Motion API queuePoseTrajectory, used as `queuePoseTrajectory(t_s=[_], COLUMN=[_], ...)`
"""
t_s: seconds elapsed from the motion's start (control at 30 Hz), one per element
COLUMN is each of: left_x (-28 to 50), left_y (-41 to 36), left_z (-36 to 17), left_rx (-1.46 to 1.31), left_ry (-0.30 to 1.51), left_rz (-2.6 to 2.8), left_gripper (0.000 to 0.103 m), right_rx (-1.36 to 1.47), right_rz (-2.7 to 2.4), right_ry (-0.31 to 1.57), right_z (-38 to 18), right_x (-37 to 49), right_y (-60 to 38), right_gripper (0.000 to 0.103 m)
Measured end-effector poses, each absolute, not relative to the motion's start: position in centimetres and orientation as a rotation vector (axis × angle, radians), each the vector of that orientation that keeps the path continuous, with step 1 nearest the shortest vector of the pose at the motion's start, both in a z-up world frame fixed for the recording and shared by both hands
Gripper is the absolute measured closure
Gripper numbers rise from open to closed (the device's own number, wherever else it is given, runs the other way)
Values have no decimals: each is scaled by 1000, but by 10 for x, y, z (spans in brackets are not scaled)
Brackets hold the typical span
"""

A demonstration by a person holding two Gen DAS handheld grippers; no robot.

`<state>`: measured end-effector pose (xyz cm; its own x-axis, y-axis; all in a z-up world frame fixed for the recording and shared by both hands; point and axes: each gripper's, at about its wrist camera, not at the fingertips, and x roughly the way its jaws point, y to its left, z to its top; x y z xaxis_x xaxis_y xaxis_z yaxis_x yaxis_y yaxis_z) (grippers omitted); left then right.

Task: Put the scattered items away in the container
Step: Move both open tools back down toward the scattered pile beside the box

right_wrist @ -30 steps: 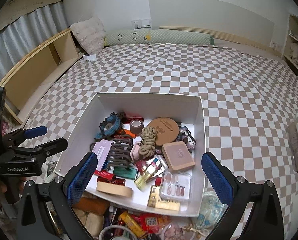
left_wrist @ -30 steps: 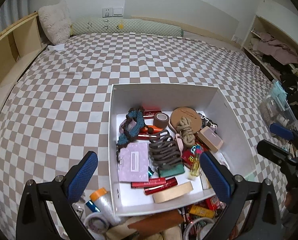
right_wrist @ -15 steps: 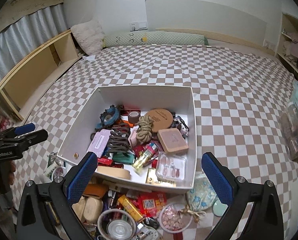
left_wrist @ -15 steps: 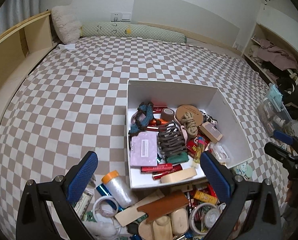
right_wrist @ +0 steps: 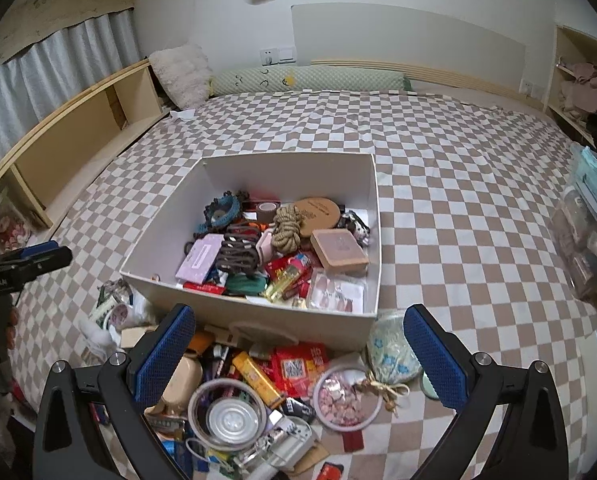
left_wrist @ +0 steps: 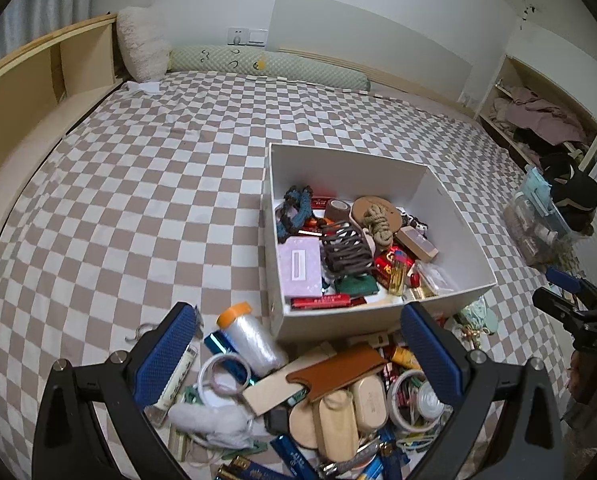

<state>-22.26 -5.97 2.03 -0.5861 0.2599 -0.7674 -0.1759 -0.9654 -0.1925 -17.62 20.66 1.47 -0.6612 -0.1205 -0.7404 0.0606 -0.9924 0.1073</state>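
Note:
A white box sits on the checkered bed, holding several small items: a purple card, dark hair clips, a coiled rope, a tan case. A pile of scattered items lies in front of its near wall: a clear roll with an orange cap, a brown leather sleeve, a round tin, a red packet, a floral pouch. My left gripper is open and empty above the pile. My right gripper is open and empty above the pile too.
The checkered bed stretches behind and left of the box. A wooden shelf unit runs along the left side. A clear bin stands at the right edge. A green bolster lies at the headboard.
Both grippers have pulled back and up from the box. The box now looks smaller and farther, and the pile in front of it has come into view. Both stayed open.

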Motion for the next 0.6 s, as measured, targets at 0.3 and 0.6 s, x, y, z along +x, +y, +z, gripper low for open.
queuePoseTrajectory(t_s=[0.3, 0.6], left_x=[-199, -189], left_y=[-88, -115], left_z=[5, -20], left_rx=[-1318, -1452], left_ry=[-154, -145], left_rz=[2618, 2595], left_gripper=[0, 0], right_rx=[1262, 1295], right_rz=[-2774, -2750], right_ry=[-95, -156], right_z=[-3, -26], right_x=[-154, -138], right_y=[210, 221], right_gripper=[0, 0])
